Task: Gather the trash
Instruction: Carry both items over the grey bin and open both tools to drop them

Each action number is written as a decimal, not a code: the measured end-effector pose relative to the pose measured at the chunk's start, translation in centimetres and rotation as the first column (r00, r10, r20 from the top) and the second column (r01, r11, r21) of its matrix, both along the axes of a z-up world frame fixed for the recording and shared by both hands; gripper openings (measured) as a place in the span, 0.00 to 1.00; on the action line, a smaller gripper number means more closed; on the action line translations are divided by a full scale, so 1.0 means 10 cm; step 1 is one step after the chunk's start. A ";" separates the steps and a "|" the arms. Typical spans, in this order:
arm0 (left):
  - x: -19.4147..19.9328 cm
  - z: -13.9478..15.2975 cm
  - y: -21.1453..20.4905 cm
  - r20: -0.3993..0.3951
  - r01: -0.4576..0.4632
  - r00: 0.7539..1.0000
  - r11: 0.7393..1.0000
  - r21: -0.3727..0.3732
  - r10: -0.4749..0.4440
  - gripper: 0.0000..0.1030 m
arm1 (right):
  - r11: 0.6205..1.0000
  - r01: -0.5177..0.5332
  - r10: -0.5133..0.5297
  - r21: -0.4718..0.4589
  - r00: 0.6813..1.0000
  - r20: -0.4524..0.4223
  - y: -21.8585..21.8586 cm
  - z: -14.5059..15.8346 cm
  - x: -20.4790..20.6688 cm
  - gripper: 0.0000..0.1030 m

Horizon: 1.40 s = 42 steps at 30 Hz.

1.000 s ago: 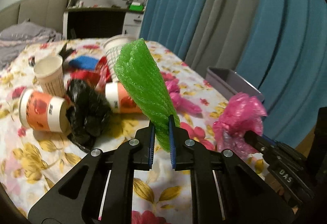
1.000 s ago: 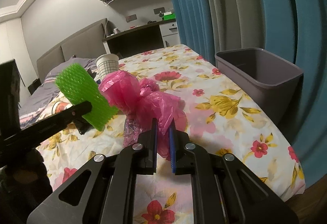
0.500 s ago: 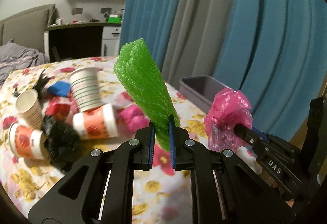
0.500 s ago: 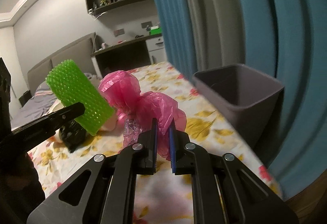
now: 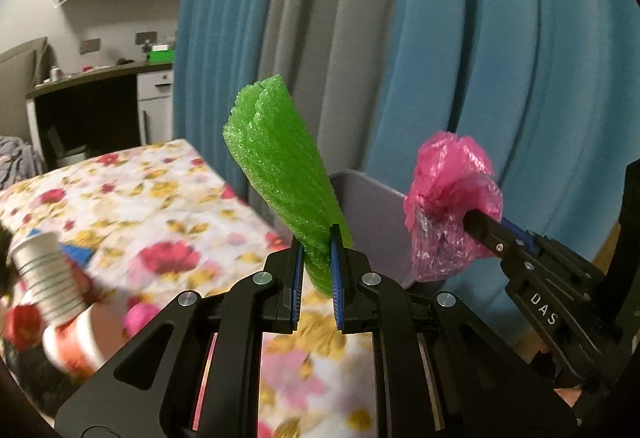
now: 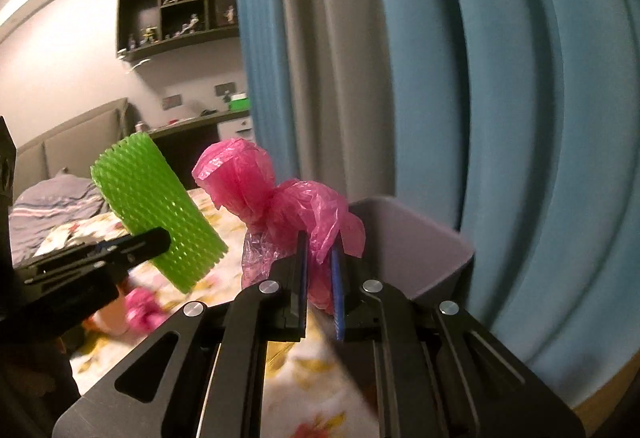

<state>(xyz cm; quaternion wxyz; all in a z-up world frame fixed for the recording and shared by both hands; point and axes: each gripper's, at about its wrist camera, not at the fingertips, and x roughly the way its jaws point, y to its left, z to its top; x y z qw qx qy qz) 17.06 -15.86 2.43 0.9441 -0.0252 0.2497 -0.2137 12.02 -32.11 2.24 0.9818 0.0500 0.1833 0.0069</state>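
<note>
Because both pieces of trash are bound for the grey bin [image 6: 424, 242] beside the bed, each is pinched at its lower end so the bulk stands clear above the blue pads. The left tongs [image 5: 316, 270] are pressed together on the green foam netting [image 5: 280, 174], which leans up and to the left; the right tongs [image 6: 320, 270] clamp the crumpled pink plastic bag [image 6: 280, 206]. Both loads hang in the air near the bin's rim, not yet over its mouth as far as I can judge. More paper cups [image 5: 48, 274] lie on the floral bedspread [image 5: 132, 198]. Blue and grey curtains [image 5: 440, 38] hang behind, and a dark shelf [image 6: 176, 14] of figurines sits on the far wall.
</note>
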 end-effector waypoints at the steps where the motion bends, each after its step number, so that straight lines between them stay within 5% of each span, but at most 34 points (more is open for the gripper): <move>1: 0.09 -0.01 -0.06 -0.002 0.009 1.000 1.000 0.002 -0.009 0.11 | 1.000 0.011 -0.011 0.000 1.000 0.002 -0.06 0.00 0.07 0.11; 13: 0.85 -0.23 -0.61 -0.060 0.055 0.997 0.998 0.039 -0.053 0.11 | 0.998 0.056 -0.056 -0.012 0.998 -0.035 -0.43 -0.21 0.58 0.11; 32: 1.21 -0.47 -0.93 -0.158 0.103 0.983 0.994 0.032 -0.097 0.12 | 0.997 0.075 -0.071 0.035 0.992 -0.106 -0.61 -0.33 0.96 0.15; 35: 1.21 -0.47 -0.90 -0.156 0.093 0.984 0.995 0.035 -0.087 0.22 | 0.996 0.077 -0.072 0.046 0.992 -0.106 -0.63 -0.33 0.97 0.28; 39: 1.20 -0.44 -0.76 -0.134 0.016 0.991 0.999 0.031 -0.012 0.67 | 0.995 0.083 -0.076 0.060 0.991 -0.107 -0.68 -0.35 0.97 0.36; 42: 1.15 -0.40 -0.67 -0.109 -0.007 0.994 1.000 0.016 0.009 0.82 | 0.994 0.088 -0.081 0.060 0.991 -0.108 -0.67 -0.35 0.93 0.42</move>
